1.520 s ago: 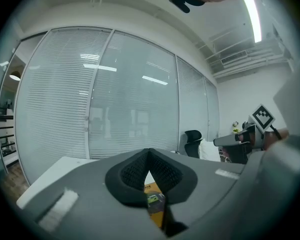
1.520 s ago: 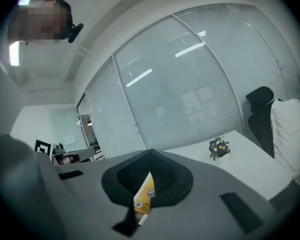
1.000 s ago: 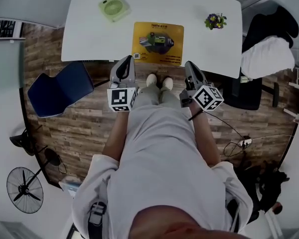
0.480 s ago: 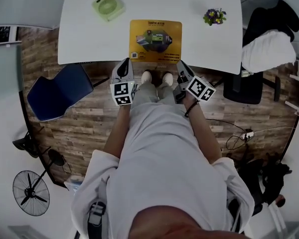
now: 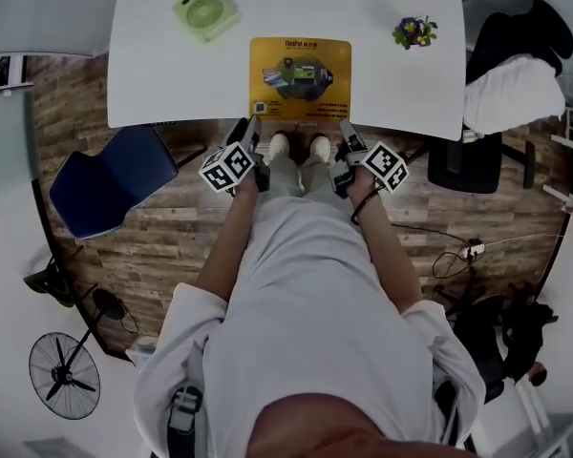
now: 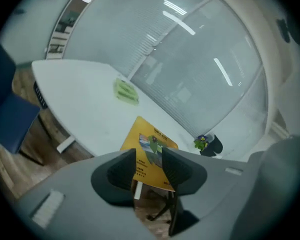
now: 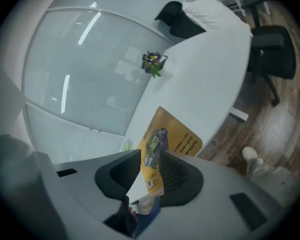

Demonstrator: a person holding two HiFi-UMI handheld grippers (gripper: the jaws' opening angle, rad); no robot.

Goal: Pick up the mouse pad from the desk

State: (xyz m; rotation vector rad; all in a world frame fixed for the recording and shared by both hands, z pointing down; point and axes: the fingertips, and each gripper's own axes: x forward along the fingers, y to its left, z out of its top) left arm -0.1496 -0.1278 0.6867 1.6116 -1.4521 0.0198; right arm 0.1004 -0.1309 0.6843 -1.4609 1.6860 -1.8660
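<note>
- Left gripper: jaws apart and opening, with nothing between them. The pad shows through the gap, well beyond.
- Right gripper: jaws also apart and opening, empty, pointing at the same pad.
- Both hang just off the near edge of the desk, one on each side of the person's shoes. They touch neither desk nor pad.
- Pad: yellow and printed, lying flat on the desk at the middle of its near edge.
- Desk: white with rounded corners. A green fan sits at its far left and a flower pot at its far right, both well apart from the pad.
- A blue chair stands left of the desk. A black chair under white cloth stands right of it.
- Floor: wood planks, with a power strip and its cable right of the desk. A standing fan is well away from the desk.
- Beyond the desk is a pale glass wall.
</note>
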